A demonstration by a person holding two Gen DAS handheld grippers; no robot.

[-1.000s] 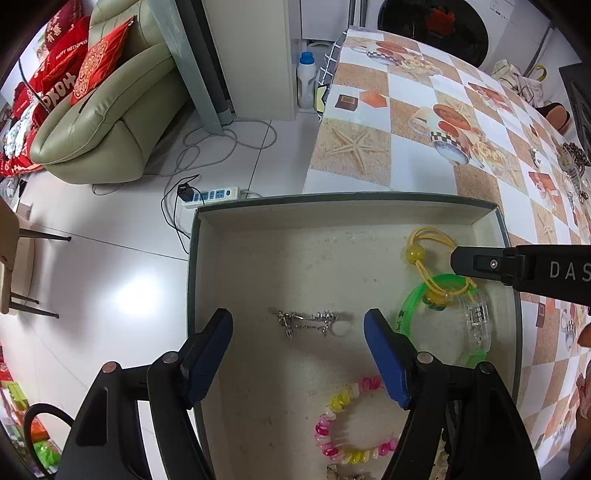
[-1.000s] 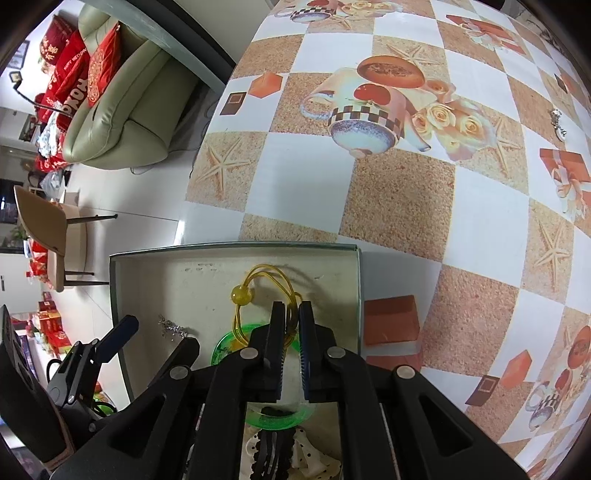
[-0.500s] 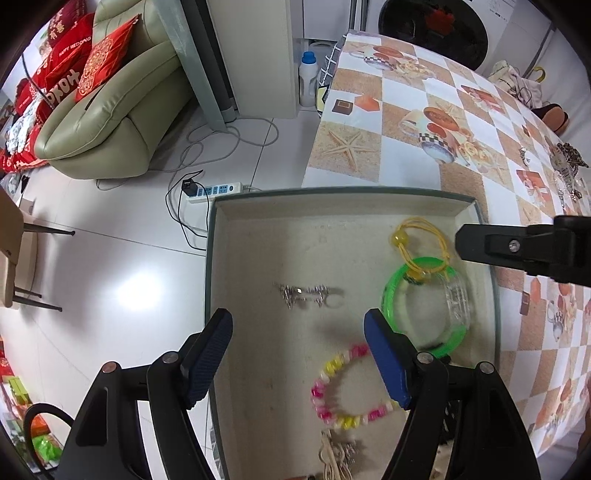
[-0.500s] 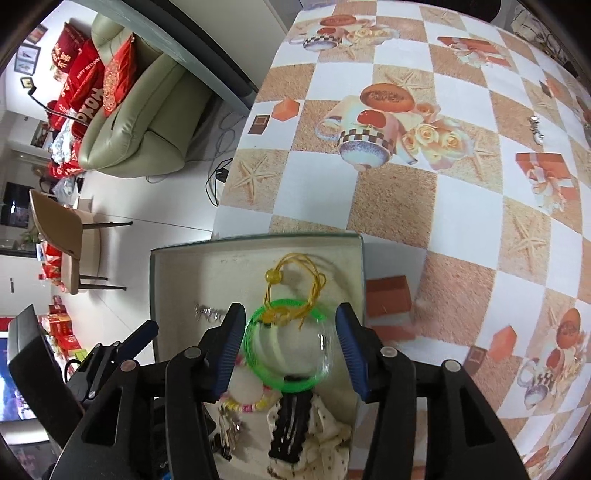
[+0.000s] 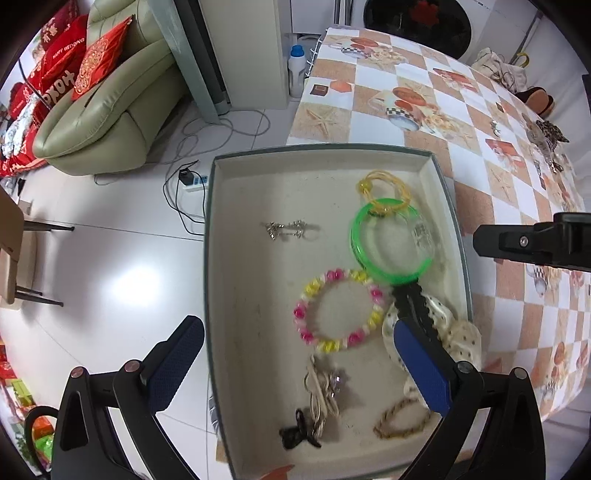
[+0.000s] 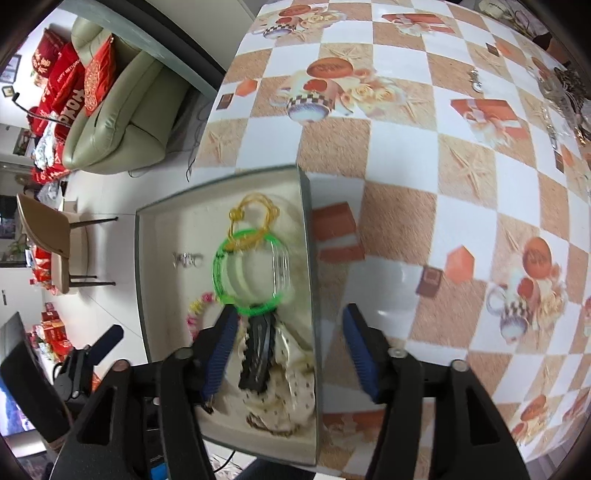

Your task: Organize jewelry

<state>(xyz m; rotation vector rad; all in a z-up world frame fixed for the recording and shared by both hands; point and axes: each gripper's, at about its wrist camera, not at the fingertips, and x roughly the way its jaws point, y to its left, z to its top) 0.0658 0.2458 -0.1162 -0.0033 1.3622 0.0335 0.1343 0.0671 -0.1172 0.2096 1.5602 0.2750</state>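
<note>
My right tongs (image 6: 291, 347) have just been opening, nothing btw them now; the green bangle (image 5: 391, 240) lies in the box (image 5: 229, 162). Left tongs (image 5: 295, 362) spread wide, empty. Next item pls.

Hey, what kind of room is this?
Most likely a home living and dining area: a green sofa with red cushions, a table with a patterned tablecloth, and what looks like a washing machine behind.

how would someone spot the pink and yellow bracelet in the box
Find the shallow grey-rimmed box at the edge of the checkered table. Below the bright green bangle lies the pink and yellow bracelet, flat on the floor of the box. It is the only ring made of separate beads, alternating pink, yellow and white.
</note>
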